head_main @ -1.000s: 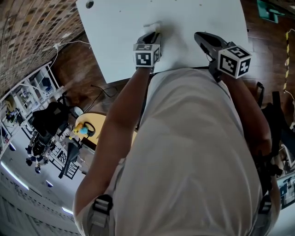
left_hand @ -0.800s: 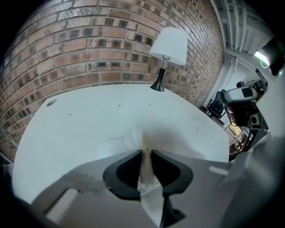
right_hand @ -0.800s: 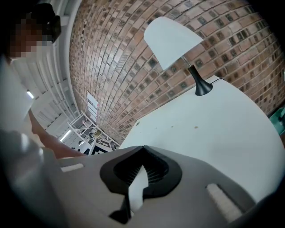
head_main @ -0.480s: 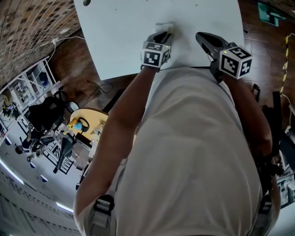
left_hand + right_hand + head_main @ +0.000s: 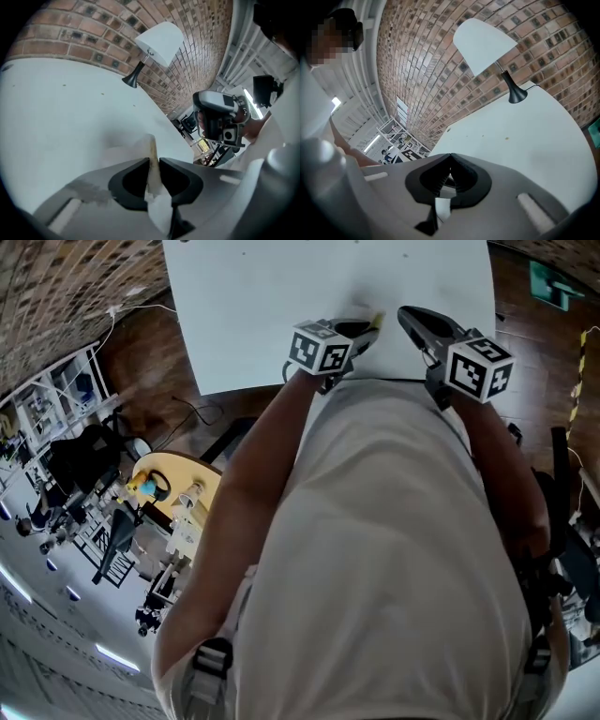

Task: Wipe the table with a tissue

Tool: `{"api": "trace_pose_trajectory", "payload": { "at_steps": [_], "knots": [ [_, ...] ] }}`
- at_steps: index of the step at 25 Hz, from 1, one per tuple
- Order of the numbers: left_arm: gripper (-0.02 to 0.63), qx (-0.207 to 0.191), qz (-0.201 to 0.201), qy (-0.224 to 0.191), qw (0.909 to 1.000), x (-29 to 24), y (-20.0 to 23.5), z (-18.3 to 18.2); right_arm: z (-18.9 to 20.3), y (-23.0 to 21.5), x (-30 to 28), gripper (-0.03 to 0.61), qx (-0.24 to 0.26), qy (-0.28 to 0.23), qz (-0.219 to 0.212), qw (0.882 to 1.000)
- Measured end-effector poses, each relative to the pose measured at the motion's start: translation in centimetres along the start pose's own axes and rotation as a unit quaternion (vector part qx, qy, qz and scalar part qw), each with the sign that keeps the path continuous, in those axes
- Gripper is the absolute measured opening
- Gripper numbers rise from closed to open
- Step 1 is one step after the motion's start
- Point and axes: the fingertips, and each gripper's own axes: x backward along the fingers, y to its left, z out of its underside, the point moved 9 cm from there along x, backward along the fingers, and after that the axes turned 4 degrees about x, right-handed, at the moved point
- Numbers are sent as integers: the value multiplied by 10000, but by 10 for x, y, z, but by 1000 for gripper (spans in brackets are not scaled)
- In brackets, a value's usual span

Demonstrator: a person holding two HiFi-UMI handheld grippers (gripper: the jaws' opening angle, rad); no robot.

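The white table (image 5: 281, 296) fills the top of the head view. My left gripper (image 5: 367, 329) sits at the table's near edge, shut on a crumpled white tissue (image 5: 376, 321) with a yellowish edge. In the left gripper view the tissue (image 5: 149, 145) is pinched between the jaws of the left gripper (image 5: 154, 160) and sticks out onto the tabletop (image 5: 56, 108). My right gripper (image 5: 407, 317) hovers just to the right, also over the near edge. Its jaws (image 5: 450, 158) meet at the tips with nothing between them.
A white table lamp (image 5: 157, 44) with a black stem stands at the table's far side by the brick wall, and the lamp (image 5: 487, 44) also shows in the right gripper view. Left of the table are wooden floor, cables and a yellow round stand (image 5: 169, 488).
My left gripper has slid to the right along the table's near edge with the tissue, ending close to the right gripper. The right gripper has stayed put.
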Motion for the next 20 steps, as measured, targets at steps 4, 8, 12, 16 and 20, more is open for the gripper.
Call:
{"api": "trace_pose_trajectory", "payload": {
  "at_steps": [4,8,12,16,20],
  "knots": [
    [74,13,-93,-827,9965,37,6,-1,-6,-1,-2,6,44,-89,-72,9999],
    [74,467,-536,-1850,9802,92,30,1,-6,-4,-5,6,13,-135,-91,9999],
    [74,964,-1209,-2732,9495,160,66,3,-9,10,-33,6,16,-92,-220,9997],
    [75,1608,-1548,-3593,9061,187,67,12,-7,10,-32,6,47,-22,-387,9992],
    [75,1747,-1744,-3795,8917,202,70,20,-11,14,-44,6,106,40,-491,9987]
  ]
}}
